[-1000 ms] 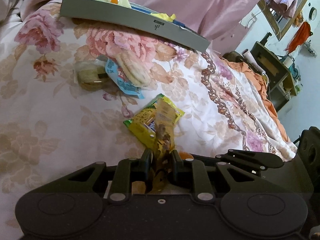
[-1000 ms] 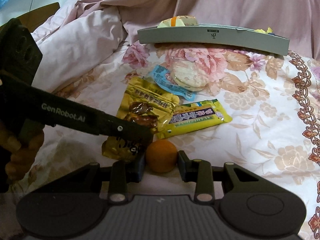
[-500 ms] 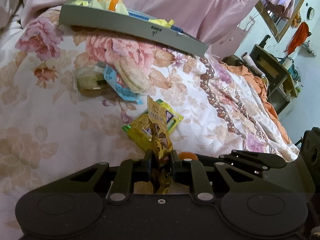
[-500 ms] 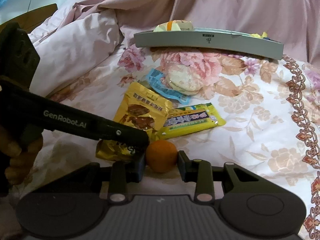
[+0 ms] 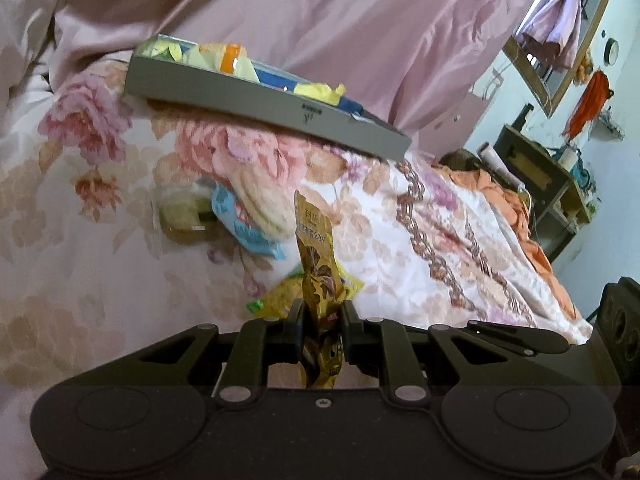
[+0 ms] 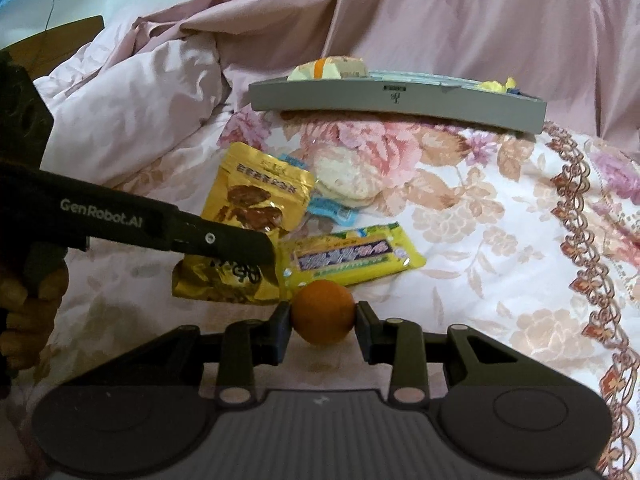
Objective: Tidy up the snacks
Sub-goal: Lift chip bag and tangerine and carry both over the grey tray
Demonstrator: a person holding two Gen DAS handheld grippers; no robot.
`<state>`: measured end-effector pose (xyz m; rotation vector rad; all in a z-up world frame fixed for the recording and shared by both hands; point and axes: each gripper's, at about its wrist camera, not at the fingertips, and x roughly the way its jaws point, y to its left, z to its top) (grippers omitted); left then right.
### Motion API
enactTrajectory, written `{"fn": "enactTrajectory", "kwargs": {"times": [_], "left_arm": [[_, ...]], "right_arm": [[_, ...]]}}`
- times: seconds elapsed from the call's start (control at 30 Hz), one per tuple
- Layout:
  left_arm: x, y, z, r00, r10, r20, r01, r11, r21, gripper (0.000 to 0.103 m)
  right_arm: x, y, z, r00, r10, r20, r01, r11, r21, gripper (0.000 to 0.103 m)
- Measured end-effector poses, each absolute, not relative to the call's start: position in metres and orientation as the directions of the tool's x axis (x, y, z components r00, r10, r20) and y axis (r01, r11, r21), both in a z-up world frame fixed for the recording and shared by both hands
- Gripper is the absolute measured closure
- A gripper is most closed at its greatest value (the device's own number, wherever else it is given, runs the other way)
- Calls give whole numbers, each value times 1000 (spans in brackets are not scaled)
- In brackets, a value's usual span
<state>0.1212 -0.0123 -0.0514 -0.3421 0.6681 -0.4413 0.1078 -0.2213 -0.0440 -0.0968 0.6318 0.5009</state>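
Observation:
My left gripper (image 5: pixel 322 314) is shut on a gold snack pouch (image 5: pixel 316 256) and holds it upright above the bed; the pouch also shows in the right wrist view (image 6: pixel 256 204), with the left gripper's arm across it. My right gripper (image 6: pixel 323 316) is shut on a small orange fruit (image 6: pixel 323 312) just above the floral bedspread. A yellow-green snack bar (image 6: pixel 352 256) lies on the bed beyond the fruit. A round cracker pack (image 6: pixel 344 176) with a blue wrapper lies further back. A grey tray (image 6: pixel 396 100) with several snacks in it sits at the far side.
A clear-wrapped cake (image 5: pixel 180 216) lies left of the cracker pack. Pink bedding (image 6: pixel 132 92) is heaped behind and to the left of the tray. The bed's edge drops to the right, with a wooden shelf unit (image 5: pixel 540 176) beyond it.
My left gripper has lifted the gold pouch off the bed and raised it upright. My right gripper has closed onto the orange fruit and moved forward a little.

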Motion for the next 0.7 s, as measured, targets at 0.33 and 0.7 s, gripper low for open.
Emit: {"fn": "enactTrajectory", "kwargs": {"times": [0.33, 0.7], "left_arm": [[158, -9, -13, 746, -488, -454, 278, 847, -453, 84], [238, -13, 51, 820, -441, -365, 288, 869, -403, 84]], "right_arm": [[137, -232, -25, 733, 433, -524, -454, 886, 96, 65], [196, -260, 25, 811, 404, -423, -425, 904, 47, 65]]}}
